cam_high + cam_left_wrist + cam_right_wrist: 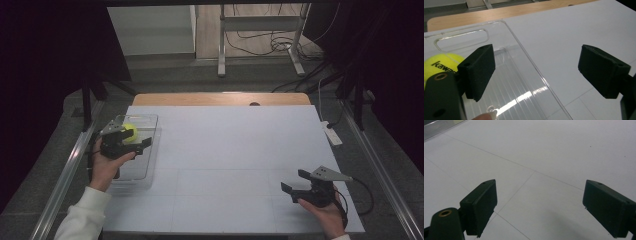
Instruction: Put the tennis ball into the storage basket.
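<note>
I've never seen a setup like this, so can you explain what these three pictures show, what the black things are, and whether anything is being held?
A person sits at a white table holding a hand-operated two-jaw gripper in each hand. The high view looks down from above; the other two pictures come from cameras riding on each gripper. The left gripper hangs open over a clear plastic tray, beside a yellow tennis ball lying in it. The right gripper is open over bare table. Nothing is held.

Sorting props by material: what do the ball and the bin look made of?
Ball: likely felt over rubber, matte fuzzy yellow nap with black lettering. Bin: probably hard clear plastic, glossy; the white table shows through it, with ribbed floor and bright glints.
</note>
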Available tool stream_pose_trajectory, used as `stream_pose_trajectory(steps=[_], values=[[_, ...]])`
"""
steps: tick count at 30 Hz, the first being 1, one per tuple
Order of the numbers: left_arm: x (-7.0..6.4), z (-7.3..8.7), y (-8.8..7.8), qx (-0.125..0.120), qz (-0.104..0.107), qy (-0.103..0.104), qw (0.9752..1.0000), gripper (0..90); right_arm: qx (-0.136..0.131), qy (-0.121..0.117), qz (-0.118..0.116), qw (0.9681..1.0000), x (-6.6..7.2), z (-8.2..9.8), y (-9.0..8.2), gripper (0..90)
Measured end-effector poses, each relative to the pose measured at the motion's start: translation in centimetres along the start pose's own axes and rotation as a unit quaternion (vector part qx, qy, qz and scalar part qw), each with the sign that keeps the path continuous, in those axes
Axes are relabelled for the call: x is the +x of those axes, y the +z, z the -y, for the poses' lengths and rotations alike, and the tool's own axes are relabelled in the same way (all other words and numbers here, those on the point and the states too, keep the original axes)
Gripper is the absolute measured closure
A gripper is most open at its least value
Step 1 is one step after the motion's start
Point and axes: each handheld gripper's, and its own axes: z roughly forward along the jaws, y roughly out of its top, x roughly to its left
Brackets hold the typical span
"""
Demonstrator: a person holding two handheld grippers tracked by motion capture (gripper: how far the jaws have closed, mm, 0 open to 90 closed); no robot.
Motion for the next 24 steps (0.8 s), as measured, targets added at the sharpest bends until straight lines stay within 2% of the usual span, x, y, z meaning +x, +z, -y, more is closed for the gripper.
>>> stream_pose_trajectory(steps=[1, 12, 24], values=[[-0.2, 0.2, 0.0, -0.001, 0.008, -0.003, 1.0000, 14.9, 0.000, -0.001, 0.000, 1.0000, 0.0, 0.0, 0.0, 12.3], [-2.5, 1.7, -1.2, -0.010, 0.029, 0.017, 0.9994, 15.0, 0.001, -0.002, -0.001, 1.0000, 0.1, -0.1, 0.1, 12.3], [-4.4, 3.6, -2.0, -0.004, 0.047, 0.035, 0.9983, 15.0, 0.000, -0.004, -0.003, 1.0000, 0.2, -0.1, 0.1, 12.3]])
